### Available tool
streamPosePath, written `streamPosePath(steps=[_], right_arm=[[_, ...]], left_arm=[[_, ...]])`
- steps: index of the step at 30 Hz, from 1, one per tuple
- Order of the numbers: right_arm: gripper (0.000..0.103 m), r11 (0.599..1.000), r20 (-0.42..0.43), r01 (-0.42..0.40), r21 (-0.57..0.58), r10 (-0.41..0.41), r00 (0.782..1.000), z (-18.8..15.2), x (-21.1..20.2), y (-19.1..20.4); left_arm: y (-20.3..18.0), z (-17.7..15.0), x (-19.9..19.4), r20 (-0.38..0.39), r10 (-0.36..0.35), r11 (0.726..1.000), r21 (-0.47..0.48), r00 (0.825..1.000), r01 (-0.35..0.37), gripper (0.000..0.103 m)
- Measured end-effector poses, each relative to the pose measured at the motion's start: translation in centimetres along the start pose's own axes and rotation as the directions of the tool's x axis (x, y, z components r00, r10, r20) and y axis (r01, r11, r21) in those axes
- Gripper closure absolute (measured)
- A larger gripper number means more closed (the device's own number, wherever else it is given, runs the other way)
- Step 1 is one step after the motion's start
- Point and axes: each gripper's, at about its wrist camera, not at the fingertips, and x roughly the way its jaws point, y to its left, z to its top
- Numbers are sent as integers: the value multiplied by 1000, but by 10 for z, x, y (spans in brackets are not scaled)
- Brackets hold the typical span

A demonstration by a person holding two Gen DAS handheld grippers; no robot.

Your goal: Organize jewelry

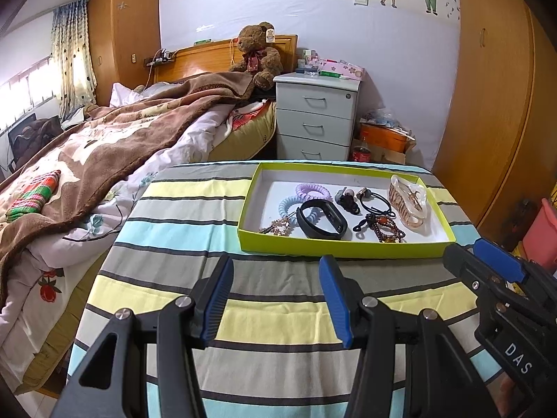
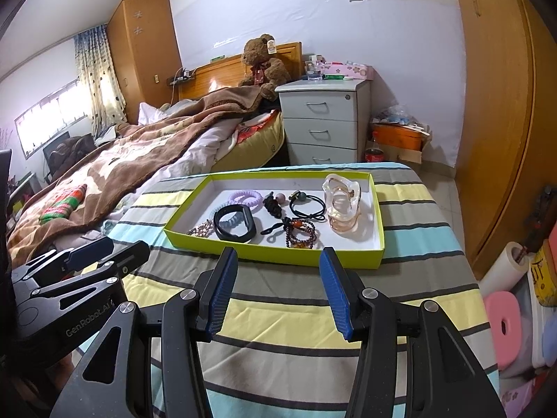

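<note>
A lime-green shallow box (image 1: 344,248) (image 2: 275,255) with a white floor sits at the far side of a striped cloth. Inside lie a black fitness band (image 1: 322,218) (image 2: 234,228), purple (image 1: 313,191) and blue coil hair ties, a clear amber hair claw (image 1: 407,200) (image 2: 343,202), beaded bracelets (image 1: 386,228) (image 2: 301,231) and black elastic ties. My left gripper (image 1: 276,296) hovers open over the cloth, short of the box, nothing between its fingers. My right gripper (image 2: 276,292) is likewise open and empty before the box's near wall. Each gripper shows at the edge of the other's view.
The striped cloth (image 1: 278,324) covers a small table. A bed with a brown blanket (image 1: 104,146) lies to the left, a grey drawer unit (image 1: 316,115) and a teddy bear behind. A wooden wardrobe (image 1: 494,104) stands right, with pink items on the floor.
</note>
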Motion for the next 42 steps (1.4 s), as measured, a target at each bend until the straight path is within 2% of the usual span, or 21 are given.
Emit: streamPosePath(steps=[42], right_arm=[[53,1000,-2,2,-1,-2,1000,-2,-3,3]], left_arm=[[3,-2,-1,-8,9,1000,-13,1000,-9,50]])
